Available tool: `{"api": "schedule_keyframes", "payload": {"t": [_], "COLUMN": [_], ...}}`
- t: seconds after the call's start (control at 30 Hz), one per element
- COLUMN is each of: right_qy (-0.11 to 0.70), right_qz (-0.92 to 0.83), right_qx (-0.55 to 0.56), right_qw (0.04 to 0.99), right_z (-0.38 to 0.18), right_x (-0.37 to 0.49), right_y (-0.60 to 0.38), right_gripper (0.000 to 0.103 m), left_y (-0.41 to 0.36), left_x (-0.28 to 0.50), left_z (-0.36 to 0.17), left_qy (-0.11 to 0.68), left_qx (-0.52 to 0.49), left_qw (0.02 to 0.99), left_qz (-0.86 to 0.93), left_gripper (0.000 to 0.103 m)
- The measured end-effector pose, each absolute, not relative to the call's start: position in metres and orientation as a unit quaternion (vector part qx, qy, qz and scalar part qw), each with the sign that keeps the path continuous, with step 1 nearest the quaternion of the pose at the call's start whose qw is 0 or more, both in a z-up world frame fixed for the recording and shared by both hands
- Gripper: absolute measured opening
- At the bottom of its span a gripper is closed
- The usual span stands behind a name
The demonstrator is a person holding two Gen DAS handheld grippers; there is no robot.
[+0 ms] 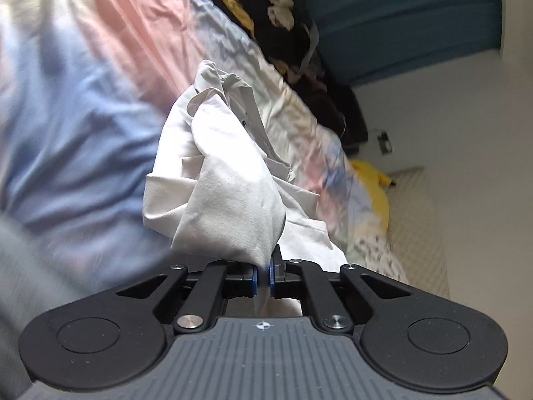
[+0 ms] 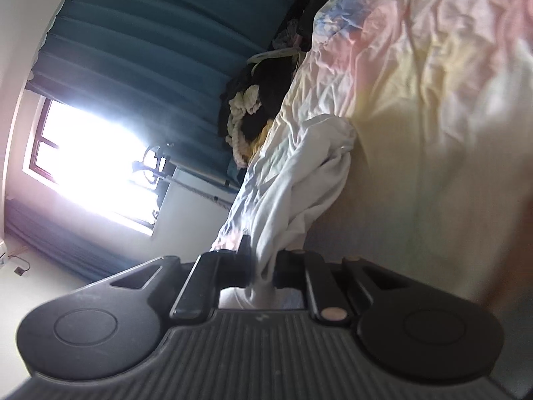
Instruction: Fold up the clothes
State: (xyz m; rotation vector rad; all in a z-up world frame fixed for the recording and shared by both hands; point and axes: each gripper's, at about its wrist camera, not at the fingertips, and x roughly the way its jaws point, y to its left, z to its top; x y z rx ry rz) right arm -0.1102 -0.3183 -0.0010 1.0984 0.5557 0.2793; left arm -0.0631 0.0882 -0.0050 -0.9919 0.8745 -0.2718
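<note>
A white shirt (image 1: pixel 230 180) with a collar and dark buttons hangs bunched over the pastel bedsheet (image 1: pixel 83 106). My left gripper (image 1: pixel 263 273) is shut on a fold of the shirt; cloth runs through between the blue pads. In the right wrist view the same white shirt (image 2: pixel 299 173) stretches away in a twisted band, and my right gripper (image 2: pixel 263 273) is shut on its near end. Both views are strongly tilted. The rest of the shirt is hidden behind its own folds.
A dark pile of clothes (image 1: pixel 266 10) with cream and yellow pieces lies at the bed's far edge, also in the right wrist view (image 2: pixel 253 106). Teal curtains (image 2: pixel 150 33) and a bright window (image 2: pixel 90 160) stand beyond. A yellow item (image 1: pixel 376 186) and a textured pillow (image 1: pixel 419 220) lie at the right.
</note>
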Motion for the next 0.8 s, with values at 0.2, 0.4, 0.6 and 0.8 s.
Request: {"api": "schedule_keyframes", "payload": {"t": [0.2, 0.4, 0.6, 0.8], "right_qy": [0.277, 0.257, 0.246, 0.247], "right_qz": [0.117, 0.099, 0.067, 0.031], "right_qx": [0.541, 0.578, 0.626, 0.643], "right_qw": [0.786, 0.768, 0.737, 0.724], "right_z": [-0.006, -0.011, -0.025, -0.042], "right_x": [-0.156, -0.102, -0.007, 0.086], "right_y": [-0.325, -0.328, -0.331, -0.335], "right_gripper": [0.013, 0.013, 0.013, 0.013], "left_y": [0.087, 0.084, 0.083, 0.079], "left_x": [-0.087, -0.028, 0.063, 0.159], "left_z": [-0.01, -0.007, -0.007, -0.024], "left_qy": [0.411, 0.398, 0.4, 0.432], "left_qx": [-0.48, -0.504, -0.528, -0.516], "left_qw": [0.767, 0.76, 0.745, 0.738], "left_qz": [-0.112, -0.103, -0.075, -0.059], "left_gripper": [0.007, 0.007, 0.007, 0.008]}}
